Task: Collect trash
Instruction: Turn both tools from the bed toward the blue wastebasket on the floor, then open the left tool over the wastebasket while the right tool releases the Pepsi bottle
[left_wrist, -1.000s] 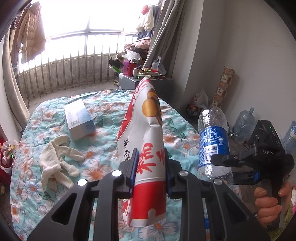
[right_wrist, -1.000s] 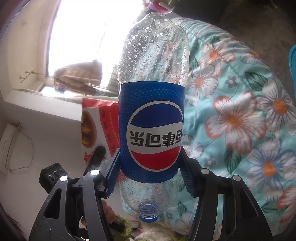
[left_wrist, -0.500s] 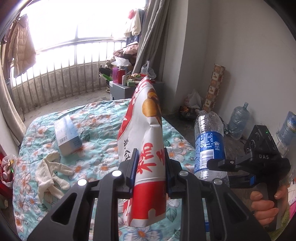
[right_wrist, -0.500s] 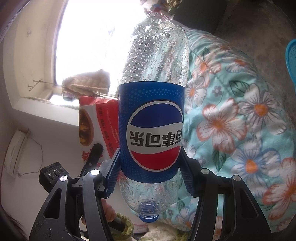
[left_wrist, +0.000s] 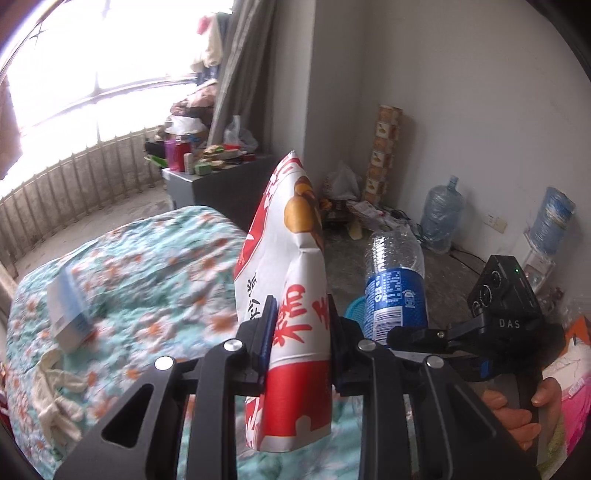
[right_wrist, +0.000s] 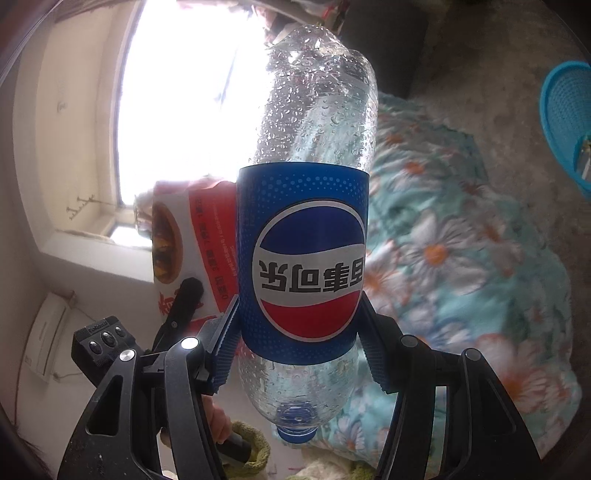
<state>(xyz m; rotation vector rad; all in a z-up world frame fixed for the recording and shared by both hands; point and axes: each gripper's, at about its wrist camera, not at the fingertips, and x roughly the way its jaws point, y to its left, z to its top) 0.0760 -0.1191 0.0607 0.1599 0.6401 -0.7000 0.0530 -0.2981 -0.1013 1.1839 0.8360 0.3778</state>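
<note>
My left gripper (left_wrist: 300, 325) is shut on a red-and-white snack bag (left_wrist: 286, 266), which stands upright between the blue pads. My right gripper (right_wrist: 300, 317) is shut on an empty Pepsi bottle (right_wrist: 303, 254) with a blue label, held cap down. In the left wrist view the same bottle (left_wrist: 395, 288) shows to the right, clamped in the right gripper (left_wrist: 417, 336), which a hand (left_wrist: 517, 417) holds. The bag (right_wrist: 192, 243) appears left of the bottle in the right wrist view. A blue mesh basket (right_wrist: 565, 125) stands on the floor at the right edge.
A bed with a floral quilt (left_wrist: 140, 266) bears a blue-and-white box (left_wrist: 68, 317) and pale gloves (left_wrist: 55, 398). A cluttered cabinet (left_wrist: 207, 173) stands by the balcony railing. Two large water jugs (left_wrist: 441, 218) and bags of clutter (left_wrist: 343, 184) sit along the wall.
Both grippers have swung to the right, away from the bed and toward the wall side. The bed has slid left in view, and the blue basket has come into the right wrist view. Both grips are unchanged.
</note>
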